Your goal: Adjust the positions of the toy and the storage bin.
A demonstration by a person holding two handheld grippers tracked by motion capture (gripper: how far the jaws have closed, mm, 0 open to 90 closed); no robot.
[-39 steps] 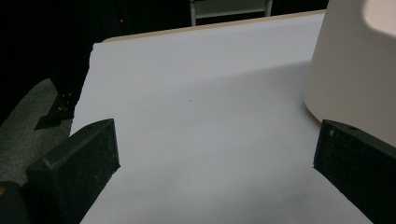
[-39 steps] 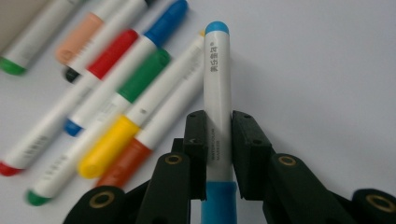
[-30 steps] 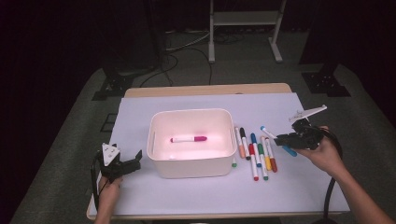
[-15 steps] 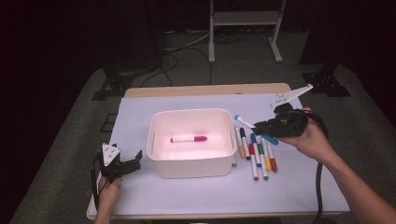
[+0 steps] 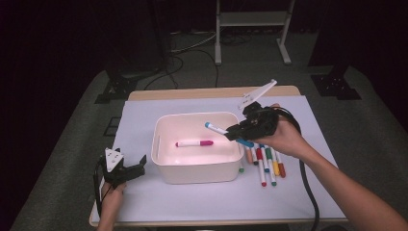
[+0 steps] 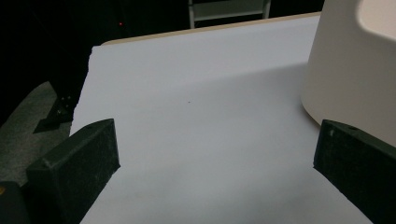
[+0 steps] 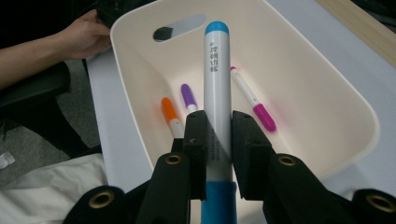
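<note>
Jaws of the right gripper (image 5: 236, 133) clamped a blue-capped marker (image 5: 217, 129) above the white bin (image 5: 197, 169), where a pink marker (image 5: 194, 143) lay. Loose markers (image 5: 265, 162) lay just right of it. The left gripper (image 5: 136, 165) rested beside the bin, jaws spread apart.

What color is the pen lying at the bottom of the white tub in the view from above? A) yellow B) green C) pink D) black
C: in the high view, the pen lying inside the white tub has a white barrel and a pink cap, while the right gripper holds a blue-tipped marker above the tub.
</note>
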